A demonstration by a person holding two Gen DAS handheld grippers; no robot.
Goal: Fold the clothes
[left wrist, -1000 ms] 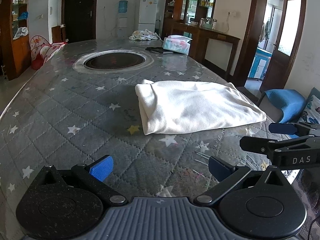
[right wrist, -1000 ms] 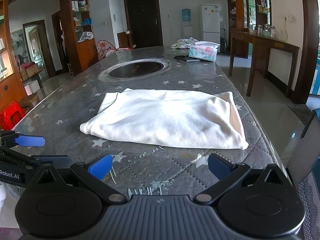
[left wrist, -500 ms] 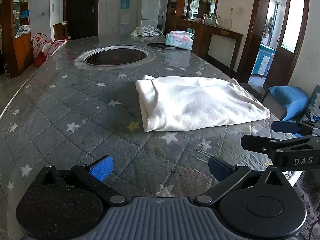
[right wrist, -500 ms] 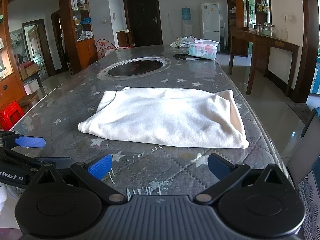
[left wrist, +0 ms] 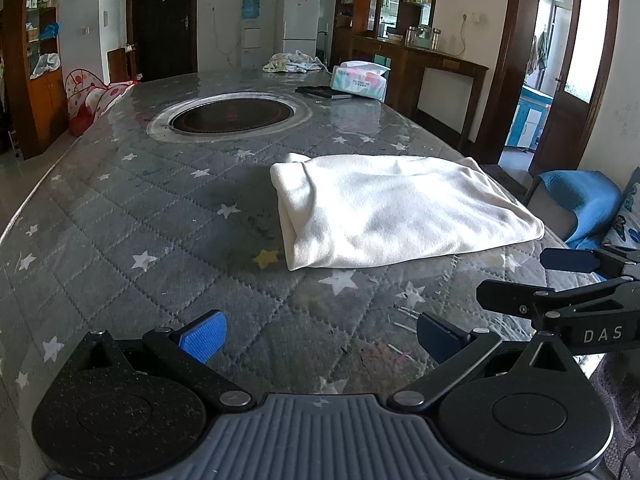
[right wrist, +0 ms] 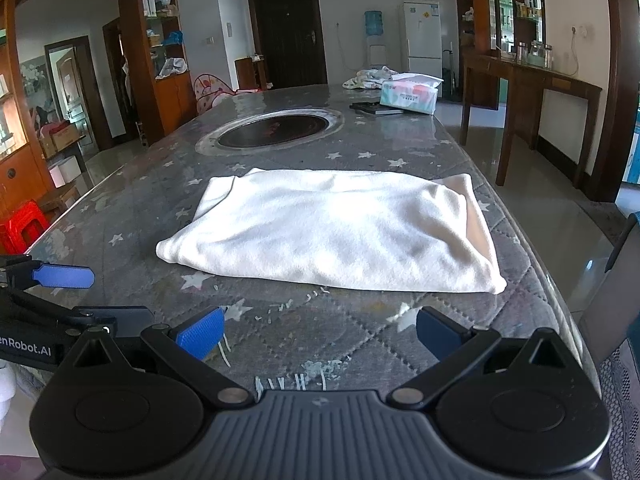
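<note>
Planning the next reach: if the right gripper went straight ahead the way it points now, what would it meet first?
Most likely the near edge of the folded white cloth, across bare quilted table cover. The right gripper is open and empty; its height above the table is unclear.

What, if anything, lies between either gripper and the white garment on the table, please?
Nothing visible does. Only bare quilted table cover separates the open right gripper and left gripper from the white garment; the tissue box sits far beyond.
</note>
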